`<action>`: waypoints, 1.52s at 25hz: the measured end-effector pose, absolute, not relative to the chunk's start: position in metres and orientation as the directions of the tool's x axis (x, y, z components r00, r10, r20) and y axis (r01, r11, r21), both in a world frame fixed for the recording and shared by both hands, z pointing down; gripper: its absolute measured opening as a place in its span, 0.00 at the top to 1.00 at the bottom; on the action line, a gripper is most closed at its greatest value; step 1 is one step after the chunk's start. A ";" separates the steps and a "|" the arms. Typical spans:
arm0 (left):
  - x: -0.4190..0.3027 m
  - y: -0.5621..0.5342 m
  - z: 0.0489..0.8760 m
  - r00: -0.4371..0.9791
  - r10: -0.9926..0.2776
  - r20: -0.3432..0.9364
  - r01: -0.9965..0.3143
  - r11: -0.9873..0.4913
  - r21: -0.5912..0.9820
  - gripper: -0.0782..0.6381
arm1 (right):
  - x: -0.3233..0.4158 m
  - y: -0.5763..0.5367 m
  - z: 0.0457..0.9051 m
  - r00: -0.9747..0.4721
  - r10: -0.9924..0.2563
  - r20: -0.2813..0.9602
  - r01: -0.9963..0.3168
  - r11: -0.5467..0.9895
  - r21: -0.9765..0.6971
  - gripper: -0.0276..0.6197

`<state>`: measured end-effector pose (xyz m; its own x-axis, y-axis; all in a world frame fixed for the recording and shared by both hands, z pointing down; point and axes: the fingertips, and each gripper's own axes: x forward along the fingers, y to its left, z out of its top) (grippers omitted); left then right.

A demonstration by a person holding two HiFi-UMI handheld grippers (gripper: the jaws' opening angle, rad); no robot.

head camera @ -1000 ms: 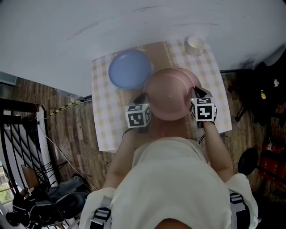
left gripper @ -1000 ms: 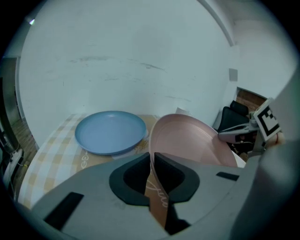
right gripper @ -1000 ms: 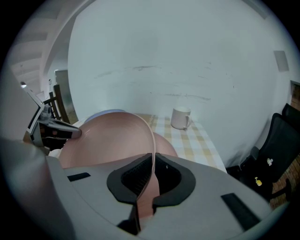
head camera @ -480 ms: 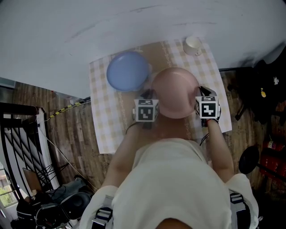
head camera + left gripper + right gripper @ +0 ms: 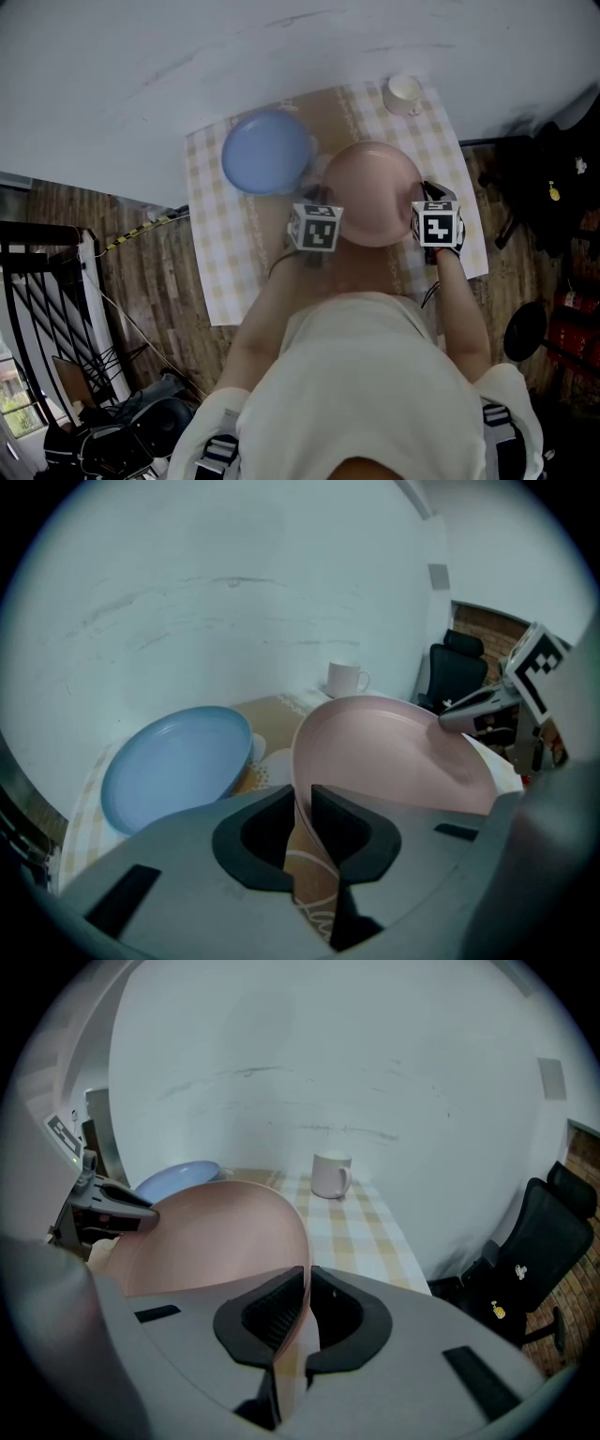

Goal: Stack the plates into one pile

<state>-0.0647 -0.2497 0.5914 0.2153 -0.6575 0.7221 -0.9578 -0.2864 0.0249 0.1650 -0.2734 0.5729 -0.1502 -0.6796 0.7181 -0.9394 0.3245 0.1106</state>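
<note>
The pink plate (image 5: 370, 192) is round, so it has no long axis; its hollow faces up and it sits close to level above the checked tablecloth (image 5: 211, 253). No view settles whether its base rests on the cloth. The two grippers take it at opposite sides.

The left gripper (image 5: 300, 803) is at the plate's left rim. Its jaws are opening but only a narrow gap apart, and the rim runs down between the pads and fills that gap. The right gripper (image 5: 305, 1297) is at the plate's right rim, with its jaws closed tight on the thin edge. Both point forward and downward across the plate.

The blue plate (image 5: 265, 152) lies beyond the pink plate and to its left, hollow up, its rim just beside the pink rim. The white mug (image 5: 404, 92) stands upright beyond the pink plate and to its right, well apart from it. Each gripper's cube shows black-and-white square markers
</note>
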 end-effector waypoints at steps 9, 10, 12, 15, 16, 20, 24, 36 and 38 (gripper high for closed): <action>-0.063 -0.253 0.602 0.202 -0.638 0.743 -0.948 -0.317 -0.014 0.83 | 0.167 -0.275 0.582 -0.138 -0.676 0.724 -0.943 0.313 0.113 0.93; -0.063 -0.253 0.603 0.199 -0.638 0.744 -0.948 -0.318 -0.019 0.83 | 0.167 -0.274 0.583 -0.136 -0.674 0.726 -0.944 0.311 0.113 0.93; -0.063 -0.254 0.604 0.197 -0.639 0.743 -0.947 -0.320 -0.024 0.83 | 0.167 -0.272 0.585 -0.130 -0.669 0.732 -0.945 0.308 0.114 0.93; -0.063 -0.255 0.605 0.201 -0.636 0.745 -0.947 -0.321 -0.018 0.83 | 0.167 -0.273 0.587 -0.122 -0.672 0.731 -0.946 0.303 0.120 0.93; -0.063 -0.255 0.605 0.203 -0.637 0.744 -0.948 -0.318 -0.014 0.82 | 0.167 -0.273 0.587 -0.120 -0.674 0.729 -0.946 0.301 0.122 0.93; -0.065 -0.257 0.606 0.206 -0.637 0.743 -0.953 -0.303 0.005 0.79 | 0.169 -0.275 0.587 -0.109 -0.683 0.722 -0.944 0.298 0.139 0.93; -0.067 -0.256 0.603 0.207 -0.640 0.740 -0.957 -0.289 0.018 0.78 | 0.168 -0.275 0.586 -0.109 -0.689 0.716 -0.947 0.291 0.136 0.93; -0.066 -0.253 0.594 0.222 -0.652 0.725 -0.960 -0.276 0.046 0.78 | 0.166 -0.270 0.585 -0.119 -0.689 0.715 -0.950 0.289 0.120 0.93; -0.066 -0.252 0.593 0.225 -0.654 0.722 -0.961 -0.269 0.055 0.78 | 0.166 -0.269 0.585 -0.122 -0.688 0.715 -0.950 0.291 0.117 0.93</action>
<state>-0.0664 -0.2518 0.5926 0.2248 -0.6544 0.7219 -0.9615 -0.2692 0.0555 0.1657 -0.2695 0.5847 -0.1223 -0.6881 0.7152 -0.9496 0.2907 0.1172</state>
